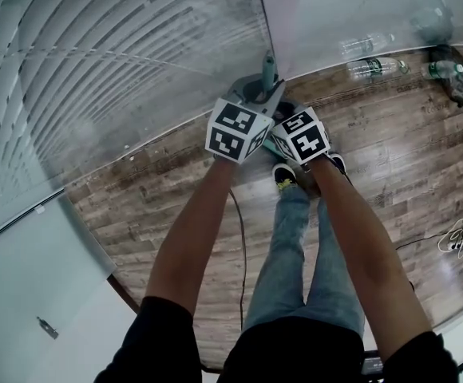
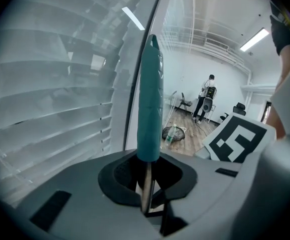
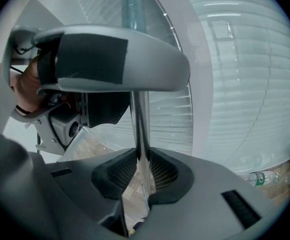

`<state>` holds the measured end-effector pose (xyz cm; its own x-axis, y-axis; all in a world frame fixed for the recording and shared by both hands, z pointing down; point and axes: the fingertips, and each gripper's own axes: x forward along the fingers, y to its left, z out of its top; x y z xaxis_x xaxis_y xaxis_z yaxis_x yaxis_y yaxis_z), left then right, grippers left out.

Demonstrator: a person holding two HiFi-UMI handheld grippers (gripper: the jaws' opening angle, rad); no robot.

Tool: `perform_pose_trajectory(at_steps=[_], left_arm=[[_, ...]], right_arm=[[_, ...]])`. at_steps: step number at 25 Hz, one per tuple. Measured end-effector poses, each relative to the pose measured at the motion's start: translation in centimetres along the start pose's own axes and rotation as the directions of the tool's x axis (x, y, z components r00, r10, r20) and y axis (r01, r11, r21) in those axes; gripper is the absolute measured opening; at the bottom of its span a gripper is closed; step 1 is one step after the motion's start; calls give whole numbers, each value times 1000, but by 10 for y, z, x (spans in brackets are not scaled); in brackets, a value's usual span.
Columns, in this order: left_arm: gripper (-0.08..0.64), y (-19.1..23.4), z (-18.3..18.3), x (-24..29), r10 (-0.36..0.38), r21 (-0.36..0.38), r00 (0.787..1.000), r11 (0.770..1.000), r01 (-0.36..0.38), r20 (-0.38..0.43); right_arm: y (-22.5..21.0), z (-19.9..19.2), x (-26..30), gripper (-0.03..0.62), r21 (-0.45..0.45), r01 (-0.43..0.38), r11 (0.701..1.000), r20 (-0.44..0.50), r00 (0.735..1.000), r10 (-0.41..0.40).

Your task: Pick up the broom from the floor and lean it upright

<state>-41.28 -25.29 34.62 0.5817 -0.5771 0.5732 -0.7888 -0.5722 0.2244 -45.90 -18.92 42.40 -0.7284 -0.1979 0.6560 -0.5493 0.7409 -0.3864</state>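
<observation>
Head view: both grippers are held close together, above the wooden floor (image 1: 391, 158) and near the window blinds (image 1: 120, 62). The left gripper (image 1: 261, 96) sits just left of the right gripper (image 1: 286, 116), with their marker cubes nearly touching. The broom (image 1: 268, 69) is off the floor, and its teal grip sleeve rises above the left gripper.

Left gripper view: the left gripper (image 2: 147, 184) is clamped on the broom's bare metal shaft, directly below the teal sleeve (image 2: 150, 104). The sleeve stands close to upright against the blinds.

Right gripper view: the right gripper (image 3: 139, 174) is clamped on the same shaft (image 3: 137, 124), lower down. The left gripper (image 3: 110, 59) is directly above it.

The brush end is not in view. Plastic bottles (image 1: 373, 69) lie on the floor at far right.
</observation>
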Motion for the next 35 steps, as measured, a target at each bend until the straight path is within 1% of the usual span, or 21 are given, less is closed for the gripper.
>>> perform_pose_trajectory(at_steps=[5,10,13,15,19,22,24,26,29,33,35], left_arm=[[66,3,1,6,4,-4,1000,1000,-4,-4],[67,7,0,7,26,-50,1000,998,-26,15],[67,8,0,7,32,-53,999,998,-31,7],[67,8,-1,10,34,-43,999,998,-34,-6],[67,7,-2,15,49,8,998,999,-49,-32],[67,8,-2,15,61,7,998,998,-61,-21],[67,9,-2,15,57,4,998,998,-56,-17],[69,9,-1,15,55,14,998,998,-55,-18],[72,6,-2,11,51,33,999,998,-50,-18],[148,-1,-4,-3,45,29,999,999,-44,-18],[168,-4,-3,-11,44,29,999,999,-44,-19]], right_arm=[[-5,0,2,86,22,5,1000,-26,1000,-4],[-7,-1,4,86,6,-19,1000,-54,998,20],[-9,-2,6,86,4,-18,1000,-67,998,18],[-10,-3,5,86,8,-24,1000,-79,997,24],[-12,-1,2,94,72,-43,997,-71,996,48],[-13,2,0,109,121,-74,990,-53,995,81],[-13,6,0,148,131,-92,987,-45,994,99],[-12,8,-2,161,121,-101,988,-46,993,107],[-13,10,-9,164,85,-110,990,-36,993,113],[-12,6,-35,164,34,-119,992,-38,992,120],[-16,4,-54,166,31,-114,993,-45,992,115]])
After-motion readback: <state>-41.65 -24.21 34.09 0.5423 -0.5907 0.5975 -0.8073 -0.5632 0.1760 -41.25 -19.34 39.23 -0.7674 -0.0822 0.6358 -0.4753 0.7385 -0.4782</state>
